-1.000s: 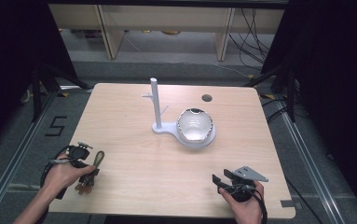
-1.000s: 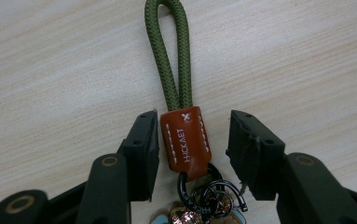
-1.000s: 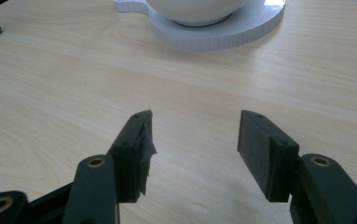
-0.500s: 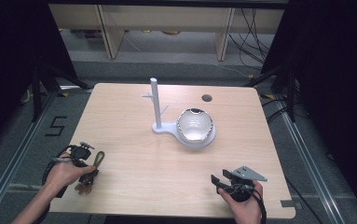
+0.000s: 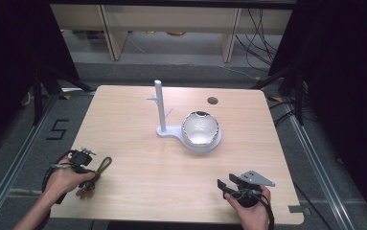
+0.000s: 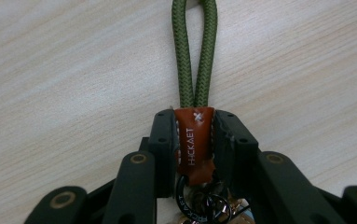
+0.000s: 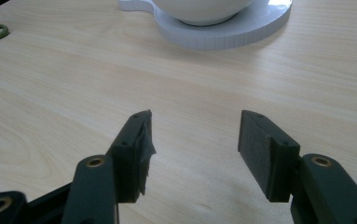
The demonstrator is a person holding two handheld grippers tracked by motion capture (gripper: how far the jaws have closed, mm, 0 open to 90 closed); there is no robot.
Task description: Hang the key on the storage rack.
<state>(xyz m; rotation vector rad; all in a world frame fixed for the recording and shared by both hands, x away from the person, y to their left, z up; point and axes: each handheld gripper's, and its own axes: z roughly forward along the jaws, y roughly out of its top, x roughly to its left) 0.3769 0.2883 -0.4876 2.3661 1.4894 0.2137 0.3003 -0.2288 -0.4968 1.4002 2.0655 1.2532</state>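
1 keychain point(image 5: 91, 173), 1 bowl point(image 5: 200, 128), 1 stand point(image 5: 160, 106), 2 grippers

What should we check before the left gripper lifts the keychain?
1. Left gripper fingers have just been closing and now clamp the brown tab: ok.
2. Green loop lies free on the table, nothing on it: ok.
3. Keys below the tab free of the fingers: cannot tell.
4. Right gripper open, holding nothing, apart from the keychain: ok.
5. White stand upright, pegs bare: ok.
6. Bowl sits on the stand's base, close to the post: ok.
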